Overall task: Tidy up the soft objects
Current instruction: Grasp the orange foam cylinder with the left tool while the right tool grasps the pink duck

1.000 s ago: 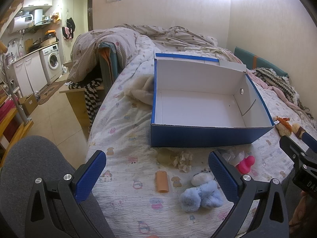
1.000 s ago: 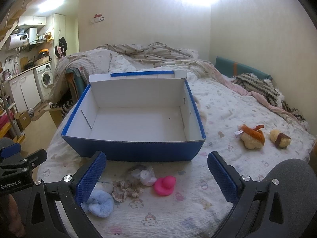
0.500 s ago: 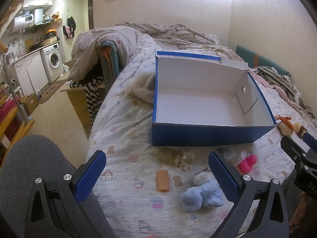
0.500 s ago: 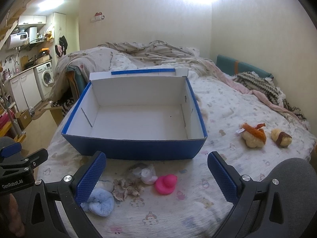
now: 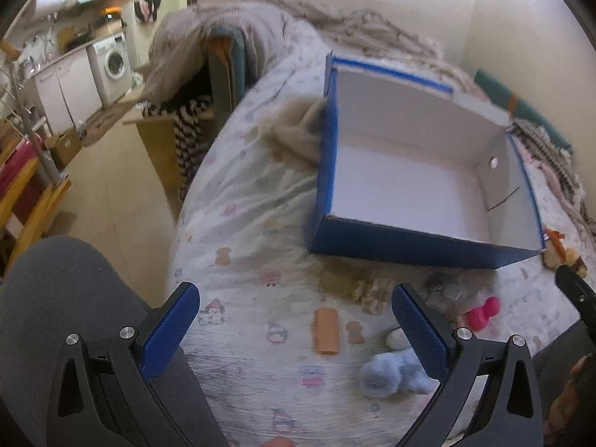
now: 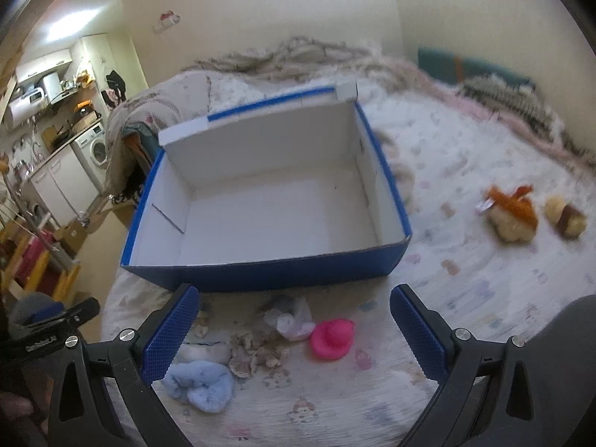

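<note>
An empty blue box with a white inside point(image 5: 409, 186) point(image 6: 275, 208) sits on the bed. In front of it lie a light blue fluffy toy point(image 5: 391, 372) point(image 6: 201, 380), a pink rubber duck point(image 5: 482, 311) point(image 6: 331, 339), a crumpled beige piece point(image 5: 372, 290) point(image 6: 253, 354), a clear plastic wad point(image 6: 290, 318) and an orange tube point(image 5: 327, 331). Two plush toys point(image 6: 514, 212) point(image 6: 564, 216) lie right of the box. My left gripper point(image 5: 296, 331) is open and empty above the orange tube. My right gripper point(image 6: 294, 331) is open and empty above the duck and wad.
The bed's patterned sheet point(image 5: 242, 223) drops off at its left edge to a tiled floor point(image 5: 111, 201). A beige cloth point(image 5: 294, 138) lies left of the box. Blankets point(image 6: 298, 56) are piled at the back. My grey-clad knees point(image 5: 56, 298) point(image 6: 558, 335) are at the front.
Both grippers have moved forward and tilted down toward the bed; the toys and the box look nearer. Both stay open and empty.
</note>
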Action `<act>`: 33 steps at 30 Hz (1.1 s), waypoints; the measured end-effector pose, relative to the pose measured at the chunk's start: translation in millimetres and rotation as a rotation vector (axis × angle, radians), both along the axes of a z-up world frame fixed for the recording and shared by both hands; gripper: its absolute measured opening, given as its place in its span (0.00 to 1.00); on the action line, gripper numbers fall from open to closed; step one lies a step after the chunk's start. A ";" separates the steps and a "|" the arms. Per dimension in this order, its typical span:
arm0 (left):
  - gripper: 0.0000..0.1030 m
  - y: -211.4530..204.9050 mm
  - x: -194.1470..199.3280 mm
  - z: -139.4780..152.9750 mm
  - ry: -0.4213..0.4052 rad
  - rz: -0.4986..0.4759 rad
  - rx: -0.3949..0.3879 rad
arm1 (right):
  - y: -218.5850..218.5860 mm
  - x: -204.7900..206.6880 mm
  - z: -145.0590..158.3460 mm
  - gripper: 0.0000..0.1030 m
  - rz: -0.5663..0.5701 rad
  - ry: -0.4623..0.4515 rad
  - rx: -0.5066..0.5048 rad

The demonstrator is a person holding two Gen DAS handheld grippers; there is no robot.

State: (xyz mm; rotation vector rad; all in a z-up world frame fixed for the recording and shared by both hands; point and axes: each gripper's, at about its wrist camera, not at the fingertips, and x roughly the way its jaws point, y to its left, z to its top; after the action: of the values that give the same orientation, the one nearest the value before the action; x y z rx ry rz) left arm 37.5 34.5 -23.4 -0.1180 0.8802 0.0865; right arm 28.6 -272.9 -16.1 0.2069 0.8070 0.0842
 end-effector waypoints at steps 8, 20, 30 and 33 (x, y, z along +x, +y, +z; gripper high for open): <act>0.90 5.5 53.6 -35.9 0.275 -0.007 -0.008 | -10.2 39.6 -28.8 1.00 0.023 0.181 0.000; 0.57 -21.2 86.2 -102.0 0.521 -0.147 -0.024 | -30.7 47.8 -56.0 1.00 -0.064 0.289 0.090; 0.09 -22.6 92.6 -125.7 0.570 -0.183 -0.040 | -37.2 46.7 -54.1 1.00 -0.103 0.318 0.123; 0.05 -16.1 91.6 -130.4 0.563 -0.181 -0.075 | -40.8 46.8 -50.2 1.00 -0.125 0.334 0.176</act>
State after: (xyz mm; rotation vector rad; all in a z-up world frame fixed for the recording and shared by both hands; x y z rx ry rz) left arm 129.1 18.4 -153.9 -0.0837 1.4529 -0.0882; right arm 75.5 -313.8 -66.3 0.4448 1.1177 0.0020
